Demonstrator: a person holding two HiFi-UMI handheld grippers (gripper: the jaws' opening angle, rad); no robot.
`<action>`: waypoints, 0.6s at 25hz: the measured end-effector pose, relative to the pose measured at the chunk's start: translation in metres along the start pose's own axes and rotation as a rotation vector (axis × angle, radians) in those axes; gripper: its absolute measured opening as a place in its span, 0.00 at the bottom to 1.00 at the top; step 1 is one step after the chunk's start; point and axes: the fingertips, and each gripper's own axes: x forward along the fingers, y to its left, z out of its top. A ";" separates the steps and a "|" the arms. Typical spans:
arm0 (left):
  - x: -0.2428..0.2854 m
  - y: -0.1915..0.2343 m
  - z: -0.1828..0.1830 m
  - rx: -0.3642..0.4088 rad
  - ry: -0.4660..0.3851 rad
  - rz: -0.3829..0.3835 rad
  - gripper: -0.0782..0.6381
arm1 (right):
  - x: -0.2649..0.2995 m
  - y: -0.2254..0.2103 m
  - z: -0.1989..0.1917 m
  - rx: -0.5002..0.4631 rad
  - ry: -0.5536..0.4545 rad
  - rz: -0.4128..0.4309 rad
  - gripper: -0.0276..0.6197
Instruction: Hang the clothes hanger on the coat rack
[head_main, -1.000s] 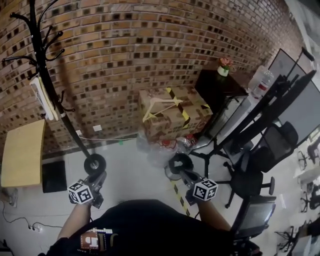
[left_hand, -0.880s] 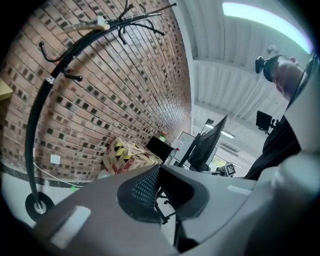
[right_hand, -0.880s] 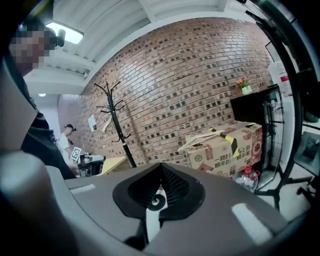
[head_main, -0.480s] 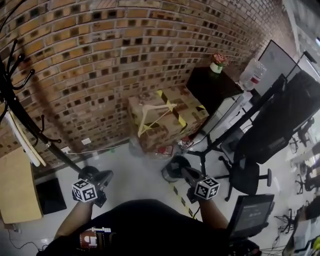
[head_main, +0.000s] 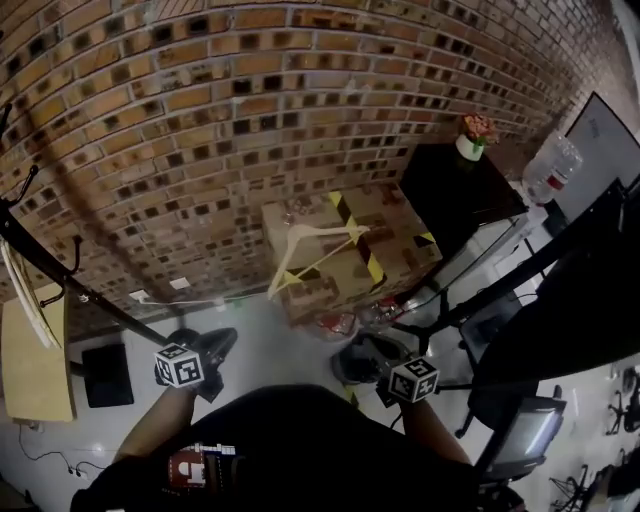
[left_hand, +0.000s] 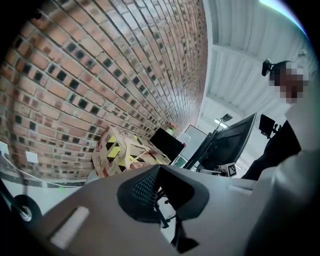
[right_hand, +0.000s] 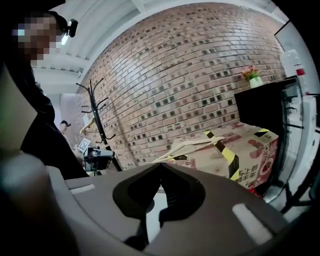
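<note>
Plainly, the left hand-held gripper (head_main: 218, 348) and the right hand-held gripper (head_main: 358, 362) both have their jaws pressed together, empty. Beyond them the wooden clothes hanger (head_main: 302, 236) lies on a cardboard box (head_main: 400, 225) banded with yellow-black tape; its red print is too blurred to read. The coat rack (head_main: 100, 292) stands well apart at left.

This is looking like an office workroom. A bare brick wall (head_main: 250, 120) is running along the far side, and a wheeled office chair (head_main: 520, 432) is standing at the near right, close to a large dark screen (left_hand: 227, 145) on a stand. At the far right a black cabinet (head_main: 455, 195) is carrying a potted flower (head_main: 472, 135), with a big water bottle (head_main: 552, 170) beside it. A coat rack (head_main: 60, 275) is leaning across the left above a small wooden table (head_main: 35, 350), and a taped cardboard box (head_main: 345, 250) is sitting by the wall.
</note>
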 end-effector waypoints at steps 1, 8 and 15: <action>0.010 0.001 0.004 -0.002 -0.004 0.010 0.11 | 0.005 -0.008 0.002 -0.013 0.011 0.018 0.06; 0.069 0.020 0.023 -0.028 0.028 0.005 0.11 | 0.026 -0.040 0.013 -0.016 0.051 0.028 0.06; 0.123 0.083 0.017 -0.276 0.142 -0.101 0.11 | 0.043 -0.047 0.014 0.041 0.059 -0.090 0.06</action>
